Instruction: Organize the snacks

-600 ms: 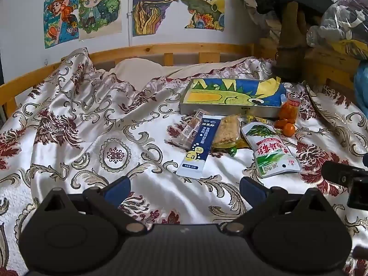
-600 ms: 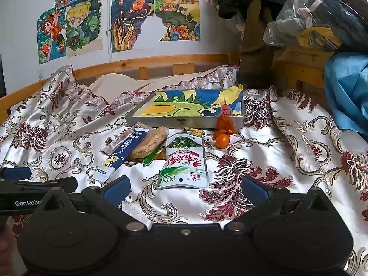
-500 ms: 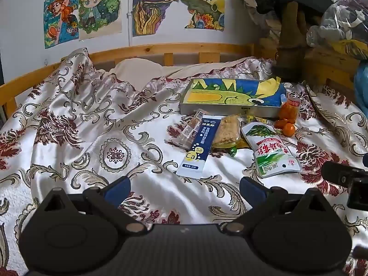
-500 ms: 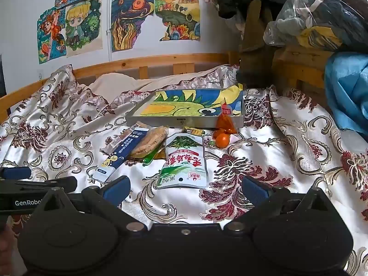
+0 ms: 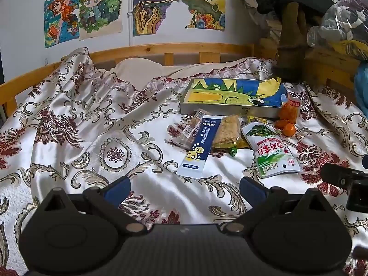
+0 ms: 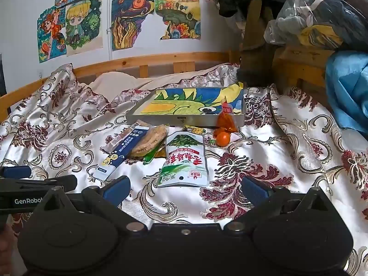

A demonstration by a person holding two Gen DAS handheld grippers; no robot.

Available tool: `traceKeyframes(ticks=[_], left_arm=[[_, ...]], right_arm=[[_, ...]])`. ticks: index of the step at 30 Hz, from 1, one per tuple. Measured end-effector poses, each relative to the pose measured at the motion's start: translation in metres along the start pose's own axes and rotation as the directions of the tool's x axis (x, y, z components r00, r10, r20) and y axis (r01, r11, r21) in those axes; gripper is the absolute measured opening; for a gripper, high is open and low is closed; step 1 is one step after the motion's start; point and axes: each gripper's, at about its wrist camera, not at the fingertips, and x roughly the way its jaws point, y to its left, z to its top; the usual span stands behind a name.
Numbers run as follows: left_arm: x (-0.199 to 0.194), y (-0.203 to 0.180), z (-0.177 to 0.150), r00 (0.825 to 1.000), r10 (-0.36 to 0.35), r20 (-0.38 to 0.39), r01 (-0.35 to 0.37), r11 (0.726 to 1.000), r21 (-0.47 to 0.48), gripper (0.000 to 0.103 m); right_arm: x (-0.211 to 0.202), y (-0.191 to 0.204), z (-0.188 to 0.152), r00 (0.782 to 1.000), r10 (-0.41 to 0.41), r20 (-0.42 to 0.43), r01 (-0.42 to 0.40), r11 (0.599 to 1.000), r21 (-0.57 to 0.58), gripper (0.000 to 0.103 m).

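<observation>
Nothing has moved — the snacks [image 6: 161, 151] still lie beside the tray [image 6: 184, 117]. Both the left gripper [image 5: 184, 186] and the right gripper [image 6: 185, 187] hang apart, empty — sorting hasn't begun.

Home bedroom, wooden-railed bed [image 5: 147, 48], patterned satin bedspread [image 5: 80, 124], children's drawings [image 6: 71, 27] taped to wall

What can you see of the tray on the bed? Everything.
The tray is a shallow rectangular box with low grey walls that look like metal. A bright drawing of a green spiky creature on blue and yellow lines its floor, its yellow corner curling over the far rim. No snacks are inside. It lies flat on the patterned bedspread, behind the row of snacks. An orange packet leans against its front wall near the right end. A small label sits mid-front. Neither gripper touches it.
</observation>
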Motion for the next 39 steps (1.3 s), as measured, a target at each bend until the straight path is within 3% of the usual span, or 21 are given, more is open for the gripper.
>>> traceKeyframes(ticks=[39], left_arm=[[0.0043,0.0016,-0.0082,1.0,-0.003,-0.006,0.003,1.0,-0.003,0.103]], right_arm=[[0.0011,-0.0011,-0.0009,1.0,0.001,-0.007,-0.001,1.0,0.001,0.102]])
